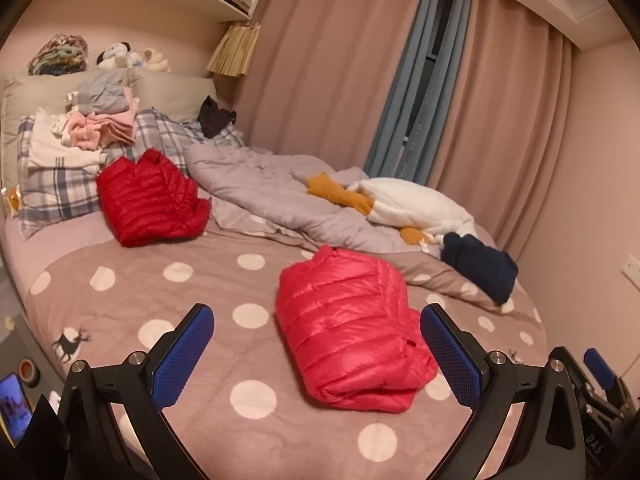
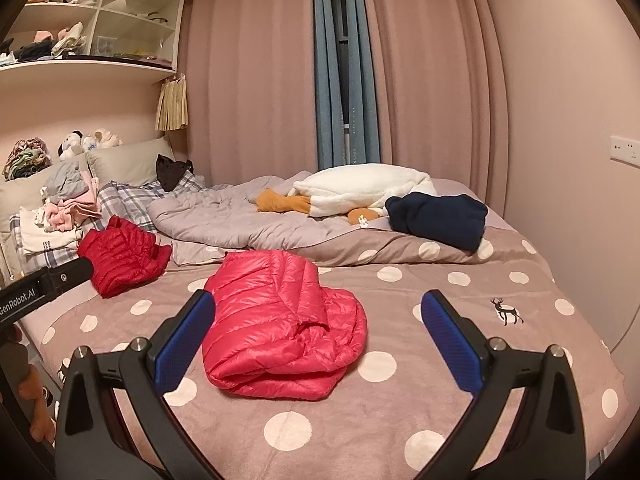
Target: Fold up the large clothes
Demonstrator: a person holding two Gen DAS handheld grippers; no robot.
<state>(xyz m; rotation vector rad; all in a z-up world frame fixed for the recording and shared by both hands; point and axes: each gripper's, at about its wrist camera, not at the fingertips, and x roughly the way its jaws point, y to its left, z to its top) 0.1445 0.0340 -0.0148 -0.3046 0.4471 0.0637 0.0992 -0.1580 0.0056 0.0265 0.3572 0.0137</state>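
Observation:
A pink-red puffer jacket (image 1: 348, 332) lies folded on the polka-dot bedspread (image 1: 168, 304); it also shows in the right wrist view (image 2: 280, 320). My left gripper (image 1: 316, 354) is open and empty, held above the bed in front of the jacket. My right gripper (image 2: 318, 344) is open and empty, also above the bed in front of the jacket; part of it shows at the right edge of the left wrist view (image 1: 596, 364). A darker red puffer jacket (image 1: 152, 200) lies folded farther up the bed (image 2: 122, 256).
A grey duvet (image 1: 280, 192), a white plush goose (image 1: 420, 204) and a navy garment (image 1: 480, 264) lie at the far side. A stack of folded clothes (image 1: 88, 132) sits on plaid pillows. Curtains (image 2: 280, 80) and the wall bound the bed. A phone (image 1: 14, 404) shows at lower left.

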